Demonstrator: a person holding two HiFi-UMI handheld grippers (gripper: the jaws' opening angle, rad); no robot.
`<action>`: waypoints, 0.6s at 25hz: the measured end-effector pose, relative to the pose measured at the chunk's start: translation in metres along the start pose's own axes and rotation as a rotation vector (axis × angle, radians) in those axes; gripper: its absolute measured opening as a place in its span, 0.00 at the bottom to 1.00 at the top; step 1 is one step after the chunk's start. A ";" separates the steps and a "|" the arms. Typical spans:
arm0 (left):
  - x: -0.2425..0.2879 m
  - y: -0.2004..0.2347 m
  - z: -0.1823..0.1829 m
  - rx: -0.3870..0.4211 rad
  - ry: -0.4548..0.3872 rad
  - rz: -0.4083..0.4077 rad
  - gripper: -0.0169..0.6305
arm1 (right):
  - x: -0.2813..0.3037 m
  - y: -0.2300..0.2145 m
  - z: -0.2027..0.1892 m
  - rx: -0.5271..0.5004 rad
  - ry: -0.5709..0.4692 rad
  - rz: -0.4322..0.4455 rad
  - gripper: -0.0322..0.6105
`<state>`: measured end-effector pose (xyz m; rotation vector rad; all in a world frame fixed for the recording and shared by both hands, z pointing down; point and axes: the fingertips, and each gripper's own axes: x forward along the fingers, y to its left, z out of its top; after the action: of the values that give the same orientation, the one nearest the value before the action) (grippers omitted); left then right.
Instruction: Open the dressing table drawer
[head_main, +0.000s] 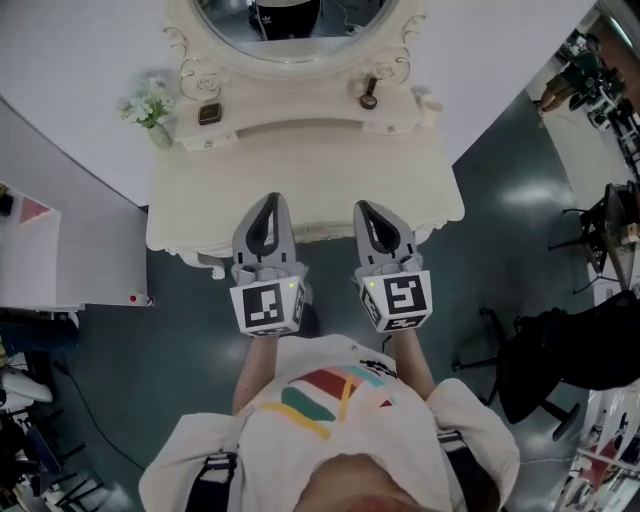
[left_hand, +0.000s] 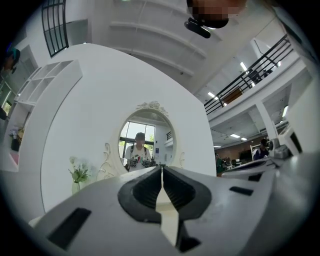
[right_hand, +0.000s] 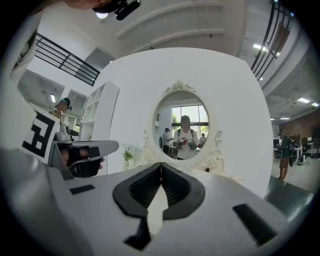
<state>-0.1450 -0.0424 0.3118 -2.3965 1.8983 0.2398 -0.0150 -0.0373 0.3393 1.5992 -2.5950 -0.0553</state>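
Note:
The cream dressing table (head_main: 300, 165) with its oval mirror (head_main: 290, 25) stands in front of me in the head view. Its drawer front (head_main: 322, 233) shows only as a thin strip under the front edge, between the two grippers. My left gripper (head_main: 270, 200) and right gripper (head_main: 363, 207) hover side by side over the table's front edge, both shut with nothing between the jaws. In the left gripper view the closed left gripper (left_hand: 162, 169) points at the mirror (left_hand: 145, 142). The right gripper (right_hand: 161, 165) likewise faces the mirror (right_hand: 182, 132), held apart from the table.
A vase of white flowers (head_main: 150, 108) and a small dark item (head_main: 209, 113) stand at the table's back left, and a dark-handled object (head_main: 369, 95) at back right. A white shelf unit (head_main: 30, 250) is at left, a black office chair (head_main: 560, 350) at right.

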 end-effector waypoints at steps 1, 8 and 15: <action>0.012 0.008 0.002 0.002 -0.003 -0.003 0.04 | 0.014 -0.002 0.004 0.003 -0.005 -0.004 0.05; 0.084 0.049 0.007 0.001 -0.018 -0.029 0.04 | 0.094 -0.016 0.024 0.008 -0.033 -0.032 0.05; 0.122 0.067 -0.009 -0.004 0.008 -0.010 0.04 | 0.134 -0.030 0.019 0.025 -0.011 -0.044 0.05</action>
<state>-0.1819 -0.1768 0.3023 -2.4123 1.8902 0.2343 -0.0500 -0.1704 0.3258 1.6688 -2.5786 -0.0345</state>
